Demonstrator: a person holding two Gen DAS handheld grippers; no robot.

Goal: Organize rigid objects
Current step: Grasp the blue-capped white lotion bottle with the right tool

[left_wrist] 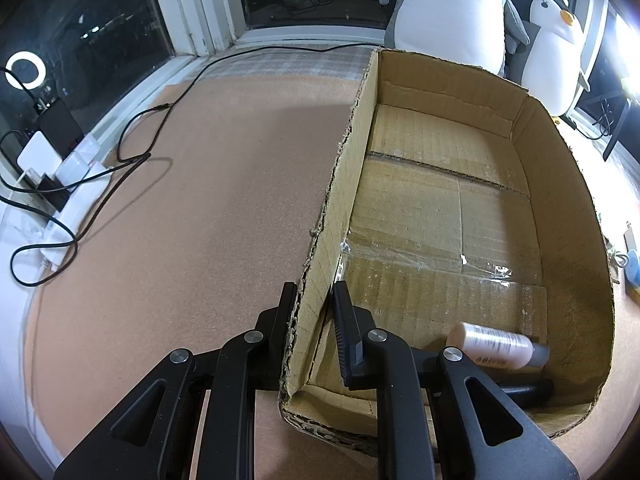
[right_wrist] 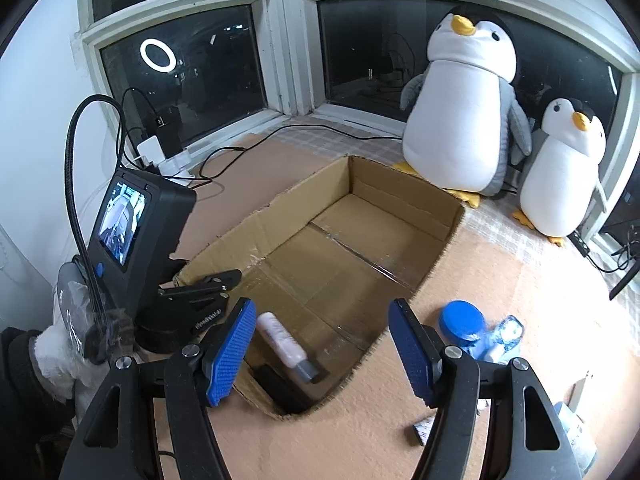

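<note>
Steadying the cardboard box [left_wrist: 440, 208] by its near left wall, left claw [left_wrist: 312, 320] clamped on that wall, likely to keep it from sliding while items go in. Hovering over the near corner, right claw [right_wrist: 322, 344] spread wide and empty. Resting inside already: pink bottle [right_wrist: 282, 340] and a dark item beside it. Waiting on the tabletop [right_wrist: 360, 432], just right of the box: blue lid [right_wrist: 462, 320].

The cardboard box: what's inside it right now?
In the cardboard box lies a pale pink bottle on its side near the front corner, with a dark black object beside it, partly hidden by the box wall. The rest of the floor shows bare.
</note>
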